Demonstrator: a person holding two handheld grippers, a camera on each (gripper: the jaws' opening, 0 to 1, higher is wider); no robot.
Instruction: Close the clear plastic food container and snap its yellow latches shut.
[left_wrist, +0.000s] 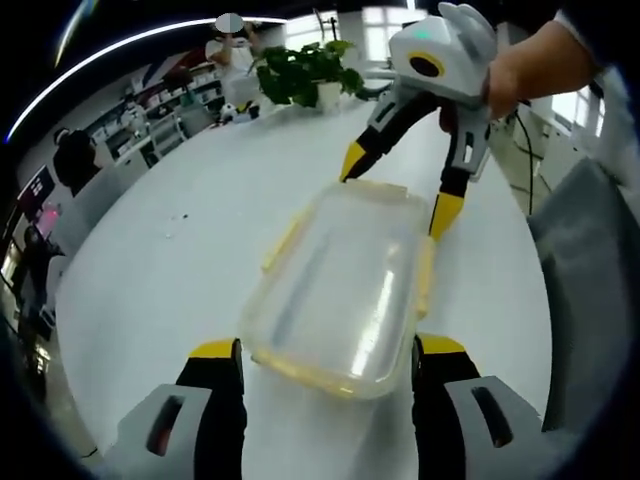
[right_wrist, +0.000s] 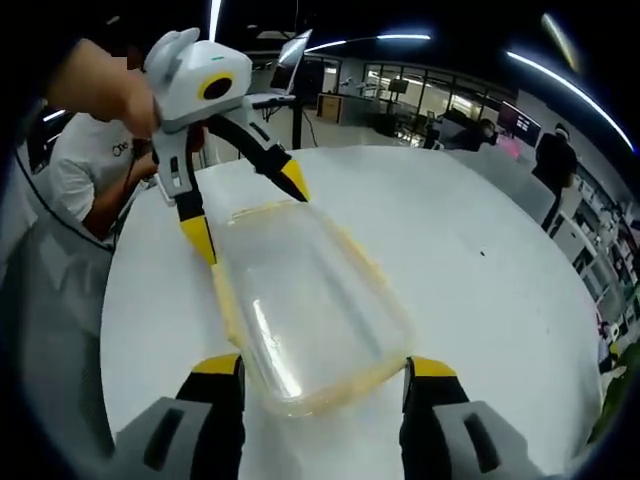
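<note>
Lay lidded on the table (left_wrist: 180, 230): container (left_wrist: 345, 290). Straddled its two short ends, jaws spread: left gripper (left_wrist: 327, 352), right gripper (right_wrist: 322, 368). Latches (left_wrist: 283, 243) seemingly unsnapped.

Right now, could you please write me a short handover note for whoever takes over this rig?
Left gripper: open, jaws straddling one short end of the clear container.
Right gripper: open, jaws astride the opposite short end.
The container lies flat on the white table, lid on top.
Done: lid appears placed.
Left: whether the yellow latches are snapped cannot be told; press each one down and check the lid is seated.
</note>
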